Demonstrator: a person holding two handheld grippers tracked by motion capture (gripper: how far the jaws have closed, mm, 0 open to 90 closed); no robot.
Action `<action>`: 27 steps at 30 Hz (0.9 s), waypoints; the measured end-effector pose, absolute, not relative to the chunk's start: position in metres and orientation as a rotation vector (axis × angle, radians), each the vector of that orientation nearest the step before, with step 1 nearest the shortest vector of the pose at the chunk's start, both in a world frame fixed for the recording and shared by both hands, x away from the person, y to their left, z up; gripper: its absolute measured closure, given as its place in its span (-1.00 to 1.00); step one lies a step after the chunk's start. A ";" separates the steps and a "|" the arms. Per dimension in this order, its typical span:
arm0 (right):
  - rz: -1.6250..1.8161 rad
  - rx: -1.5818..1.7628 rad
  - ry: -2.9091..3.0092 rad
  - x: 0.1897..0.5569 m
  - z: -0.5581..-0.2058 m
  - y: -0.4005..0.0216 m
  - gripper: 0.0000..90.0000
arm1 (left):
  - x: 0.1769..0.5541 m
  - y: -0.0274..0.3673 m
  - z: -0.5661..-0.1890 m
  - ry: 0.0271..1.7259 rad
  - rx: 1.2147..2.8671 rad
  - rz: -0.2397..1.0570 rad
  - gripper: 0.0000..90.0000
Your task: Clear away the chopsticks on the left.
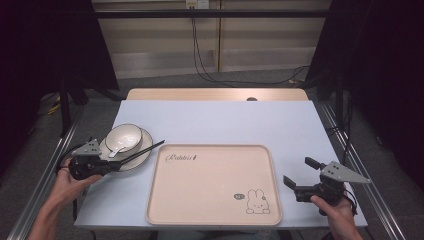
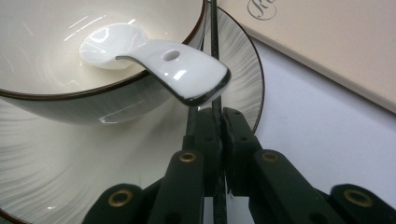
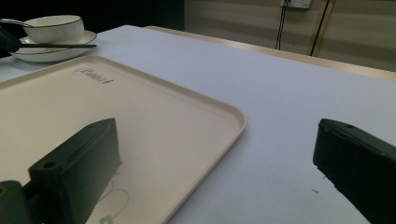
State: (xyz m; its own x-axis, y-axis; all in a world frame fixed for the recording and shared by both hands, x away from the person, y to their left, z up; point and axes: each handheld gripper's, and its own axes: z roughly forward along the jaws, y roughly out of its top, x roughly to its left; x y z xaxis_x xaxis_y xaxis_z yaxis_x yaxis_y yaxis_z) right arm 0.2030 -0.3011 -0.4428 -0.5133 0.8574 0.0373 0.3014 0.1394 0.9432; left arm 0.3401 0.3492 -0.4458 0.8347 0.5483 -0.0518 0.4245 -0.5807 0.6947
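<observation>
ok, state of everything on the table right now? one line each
left gripper: shut on the chopsticks
chopsticks: clamped, lying across the plate, tips toward the tray
right gripper: open, holding nothing
bowl: upright on the plate
spoon: in the bowl, handle over the rim
plate: flat on the table
tray: flat, nothing on it

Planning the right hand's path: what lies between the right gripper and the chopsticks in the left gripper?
In the high view, the cream tray lies between the right gripper and the chopsticks; its surface is bare.
</observation>
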 end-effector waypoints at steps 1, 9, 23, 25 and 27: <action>1.376 1.109 1.894 0.203 -0.443 -0.301 -0.99 | 0.340 0.350 -0.445 0.706 2.270 0.223 0.91; 1.383 1.111 1.892 0.203 -0.443 -0.301 -0.99 | 0.332 0.350 -0.440 0.751 2.221 0.185 0.91; 1.392 1.107 1.896 0.202 -0.442 -0.301 -0.99 | 0.303 0.347 -0.426 0.863 2.113 0.138 0.91; 1.392 1.102 1.899 0.202 -0.442 -0.301 -0.99 | 0.298 0.348 -0.425 0.889 2.077 0.137 0.91; 1.392 1.103 1.897 0.203 -0.442 -0.301 -0.99 | 0.293 0.348 -0.424 0.916 2.057 0.142 0.91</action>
State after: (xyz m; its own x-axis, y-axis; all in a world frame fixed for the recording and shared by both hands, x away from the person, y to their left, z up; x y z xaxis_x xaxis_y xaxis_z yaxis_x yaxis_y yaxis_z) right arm 0.2027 -0.3007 -0.4423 -0.5217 0.8519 0.0449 0.2988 0.1331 0.9450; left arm 0.2925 0.3478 -0.4242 0.7242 0.6532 -0.2209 0.5561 -0.3639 0.7472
